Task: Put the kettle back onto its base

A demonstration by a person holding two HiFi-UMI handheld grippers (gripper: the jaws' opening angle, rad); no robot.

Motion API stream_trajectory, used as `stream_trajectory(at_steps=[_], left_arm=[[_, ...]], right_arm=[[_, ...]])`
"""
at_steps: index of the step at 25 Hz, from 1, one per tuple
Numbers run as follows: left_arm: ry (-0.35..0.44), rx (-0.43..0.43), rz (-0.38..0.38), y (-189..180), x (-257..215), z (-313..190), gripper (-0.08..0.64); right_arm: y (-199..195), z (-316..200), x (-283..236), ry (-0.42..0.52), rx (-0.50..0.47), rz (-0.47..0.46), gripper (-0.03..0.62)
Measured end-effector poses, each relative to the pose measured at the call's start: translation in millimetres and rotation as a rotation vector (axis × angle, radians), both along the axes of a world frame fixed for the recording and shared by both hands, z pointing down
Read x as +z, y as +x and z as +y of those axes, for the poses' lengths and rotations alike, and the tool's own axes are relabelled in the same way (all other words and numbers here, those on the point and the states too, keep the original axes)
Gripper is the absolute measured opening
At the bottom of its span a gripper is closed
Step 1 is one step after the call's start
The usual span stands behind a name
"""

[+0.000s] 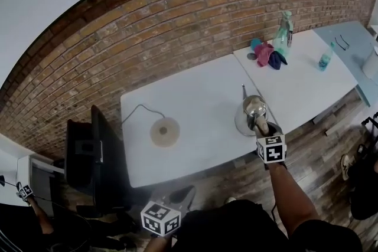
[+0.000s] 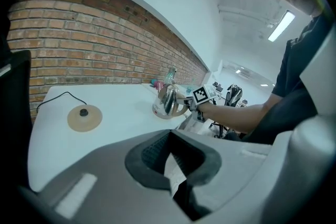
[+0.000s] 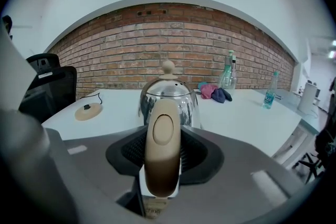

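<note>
Right tongs clamp kettle handle; kettle upright, spout toward wall; left tongs together.

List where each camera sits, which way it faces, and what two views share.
Head view: on the head, steeply down at the table; left gripper, right gripper, forearm show.
Left gripper view: on that gripper, across the table; shut jaws, person's arm.
Right gripper view: on that gripper, toward brick wall; jaws clamp kettle handle.
Shared: kettle and base, all views.

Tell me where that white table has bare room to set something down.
Bare: between the base and the kettle, and behind both toward the brick wall. Crowded: the far right corner with cloths and spray bottle.
</note>
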State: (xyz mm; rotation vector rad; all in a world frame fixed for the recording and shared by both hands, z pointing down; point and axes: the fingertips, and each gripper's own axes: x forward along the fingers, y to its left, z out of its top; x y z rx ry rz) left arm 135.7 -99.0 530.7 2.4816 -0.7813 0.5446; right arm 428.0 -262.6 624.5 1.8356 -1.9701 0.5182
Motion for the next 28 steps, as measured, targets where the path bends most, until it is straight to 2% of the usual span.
stream_trajectory(at_steps=[28], left_arm=[[0.009,-0.114,0.033,-67.4,-9.3,-19.0,0.001]], right_arm=[[-42.4,-26.1,-63.3,0.095,-0.087,-0.014,0.144]])
